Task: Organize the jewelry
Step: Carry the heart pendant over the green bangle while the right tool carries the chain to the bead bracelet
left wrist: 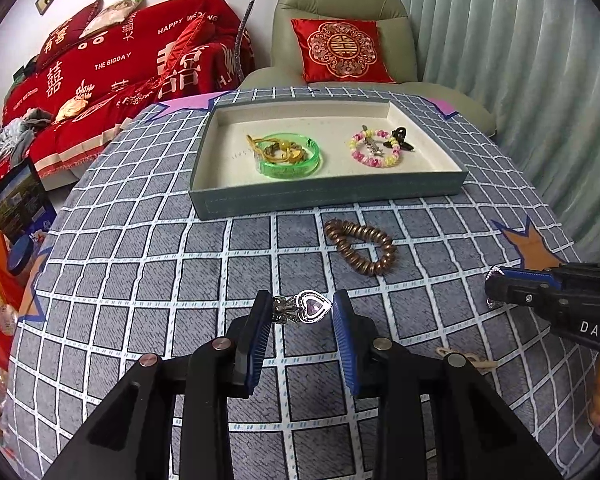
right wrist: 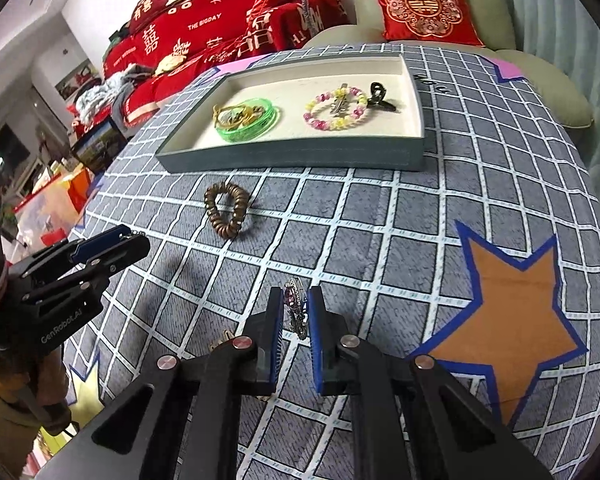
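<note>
A grey tray [left wrist: 324, 196] [right wrist: 292, 158] at the table's far side holds a green bangle [left wrist: 289, 155] [right wrist: 247, 119] with yellow cord, a pink and yellow bead bracelet [left wrist: 376, 148] [right wrist: 336, 109] and a black hair clip [left wrist: 399, 138] [right wrist: 380, 98]. A brown bead bracelet [left wrist: 360, 246] [right wrist: 227, 210] lies on the cloth in front of the tray. My left gripper [left wrist: 300, 308] is shut on a silver pendant with a purple heart stone [left wrist: 314, 306]. My right gripper [right wrist: 294, 300] [left wrist: 496, 284] is shut on a silver and purple jewelry piece [right wrist: 294, 304], to the right of the left gripper [right wrist: 128, 238].
The table has a grey checked cloth [left wrist: 140, 280] with an orange star [right wrist: 516, 312]. A beige cord piece [left wrist: 466, 358] lies near the front. A red-covered sofa [left wrist: 112, 72] and a green armchair [left wrist: 340, 4] with a red cushion stand behind; curtains hang at right.
</note>
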A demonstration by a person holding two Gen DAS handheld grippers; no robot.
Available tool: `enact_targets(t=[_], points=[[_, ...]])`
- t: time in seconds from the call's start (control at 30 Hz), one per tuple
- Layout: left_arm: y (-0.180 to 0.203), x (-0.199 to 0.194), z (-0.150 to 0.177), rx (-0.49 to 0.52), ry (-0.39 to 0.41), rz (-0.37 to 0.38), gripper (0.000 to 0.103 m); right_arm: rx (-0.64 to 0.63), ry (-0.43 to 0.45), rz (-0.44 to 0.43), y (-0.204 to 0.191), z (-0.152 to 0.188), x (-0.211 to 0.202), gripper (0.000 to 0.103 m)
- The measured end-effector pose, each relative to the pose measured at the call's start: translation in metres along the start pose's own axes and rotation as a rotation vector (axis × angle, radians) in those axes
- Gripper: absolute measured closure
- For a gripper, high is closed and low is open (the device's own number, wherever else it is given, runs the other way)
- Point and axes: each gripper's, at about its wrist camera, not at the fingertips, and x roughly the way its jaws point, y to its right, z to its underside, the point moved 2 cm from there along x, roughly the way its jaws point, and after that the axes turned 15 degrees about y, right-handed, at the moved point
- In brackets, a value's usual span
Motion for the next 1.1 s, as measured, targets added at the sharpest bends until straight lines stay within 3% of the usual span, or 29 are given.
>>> enact_targets(t=[1.1], points=[[-0.010,0.006,-0.036,-0.033,0.036,-0.003,0.061,0.059,0.064,-0.004,0.014,-0.063,0.002,0.090]])
